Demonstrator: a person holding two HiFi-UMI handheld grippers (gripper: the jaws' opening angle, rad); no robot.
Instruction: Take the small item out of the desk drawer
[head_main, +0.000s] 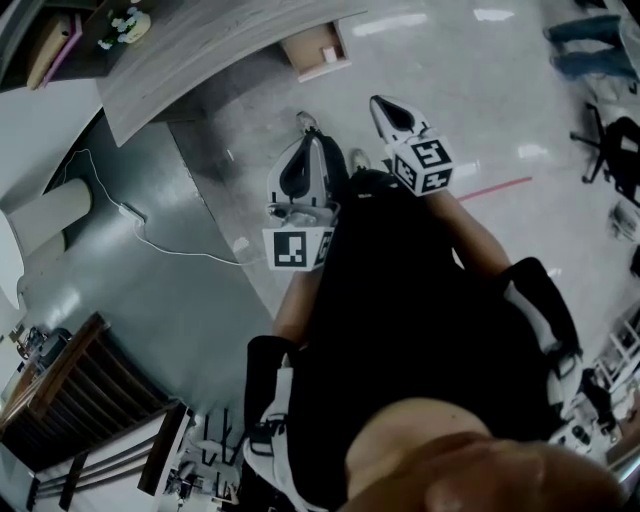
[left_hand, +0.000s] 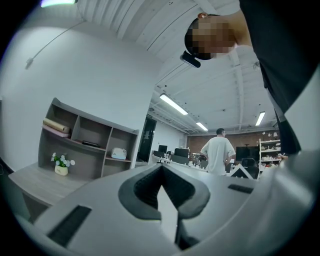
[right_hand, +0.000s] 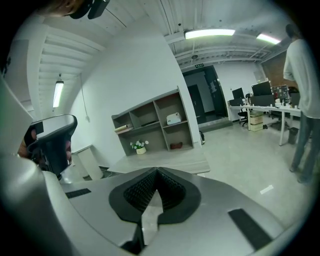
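Left gripper (head_main: 305, 122) and right gripper (head_main: 383, 105) are both closed on nothing and held close against the person's body, well apart from the desk (head_main: 200, 55), likely because reaching has not begun. Neither the drawer nor the small item shows; presumably it lies inside.

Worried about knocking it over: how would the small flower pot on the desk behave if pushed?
The flower pot looks small, so probably light. It sits squat on the desk, so it would likely slide; pushing its tall flowers might tip it.
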